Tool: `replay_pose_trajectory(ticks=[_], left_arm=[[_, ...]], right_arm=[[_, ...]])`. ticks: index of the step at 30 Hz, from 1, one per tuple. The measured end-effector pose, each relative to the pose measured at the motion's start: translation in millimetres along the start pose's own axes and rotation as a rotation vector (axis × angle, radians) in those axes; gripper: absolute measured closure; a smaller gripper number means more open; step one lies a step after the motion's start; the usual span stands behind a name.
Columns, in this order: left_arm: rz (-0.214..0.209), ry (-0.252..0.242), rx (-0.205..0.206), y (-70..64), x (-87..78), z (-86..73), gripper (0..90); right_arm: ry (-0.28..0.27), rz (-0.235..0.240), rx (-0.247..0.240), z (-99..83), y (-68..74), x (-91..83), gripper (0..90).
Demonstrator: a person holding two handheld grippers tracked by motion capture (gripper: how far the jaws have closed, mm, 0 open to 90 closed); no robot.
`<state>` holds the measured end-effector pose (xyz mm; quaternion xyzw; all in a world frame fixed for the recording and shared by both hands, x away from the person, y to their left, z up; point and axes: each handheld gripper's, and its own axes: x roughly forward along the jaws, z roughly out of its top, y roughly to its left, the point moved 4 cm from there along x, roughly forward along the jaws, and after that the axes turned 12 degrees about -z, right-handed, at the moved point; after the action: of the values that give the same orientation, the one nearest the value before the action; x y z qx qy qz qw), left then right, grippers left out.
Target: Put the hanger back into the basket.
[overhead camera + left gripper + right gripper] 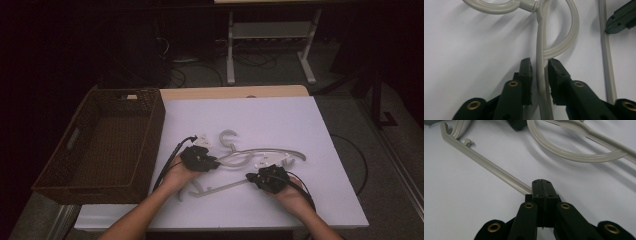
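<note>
Two hangers (260,155), basket (107,145) beside them

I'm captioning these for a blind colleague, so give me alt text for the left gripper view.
The left gripper straddles the pale grey arm of a plastic hanger lying on a white table, its black jaws slightly apart on either side. Beyond, the hanger's hook curves away, and another gripper's tip shows at upper right.

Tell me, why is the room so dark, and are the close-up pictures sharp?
High view: light falls on the white table; the floor behind is in deep shadow. Left gripper view: the hanger casts soft shadows, and the left gripper near the lens looks slightly soft. Right gripper view: the right gripper is crisp; the hanger bar blurs farther off.
</note>
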<state>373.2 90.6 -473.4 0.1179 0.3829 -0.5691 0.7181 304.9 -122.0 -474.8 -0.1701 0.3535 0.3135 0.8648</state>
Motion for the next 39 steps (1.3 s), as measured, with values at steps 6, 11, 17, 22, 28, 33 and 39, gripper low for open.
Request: replay_pose_trajectory(ticks=[6, 11, 17, 22, 28, 33, 39], left_arm=[[0.005, 0.017, 0.016, -0.4, 0.6, 0.9, 80.5], [0.016, 0.004, 0.009, -2.2, 0.1, 2.8, 81.3], [0.027, 0.006, 0.028, -2.7, -2.8, 4.3, 81.8], [0.047, -0.006, 0.039, -5.7, -4.7, 7.8, 81.9], [0.057, -0.019, 0.046, -8.4, -9.3, 10.7, 82.0], [0.063, -0.041, 0.040, -10.7, -15.6, 13.4, 82.0], [0.061, -0.041, 0.042, -13.6, -21.9, 14.9, 82.0]], right_arm=[[0.000, 0.002, 0.003, -0.1, 0.0, 0.1, 89.6], [0.000, 0.001, 0.006, 0.0, 0.1, 0.2, 89.5], [-0.001, -0.001, 0.005, 0.2, 0.1, -0.2, 89.4], [-0.047, 0.021, 0.015, 3.4, -3.2, -7.5, 85.1], [-0.142, 0.041, 0.026, 11.5, -3.0, -25.0, 73.7], [-0.200, 0.054, 0.045, 15.6, -4.5, -35.8, 54.1], [-0.285, 0.047, 0.081, 21.2, -12.7, -52.3, 27.2]])
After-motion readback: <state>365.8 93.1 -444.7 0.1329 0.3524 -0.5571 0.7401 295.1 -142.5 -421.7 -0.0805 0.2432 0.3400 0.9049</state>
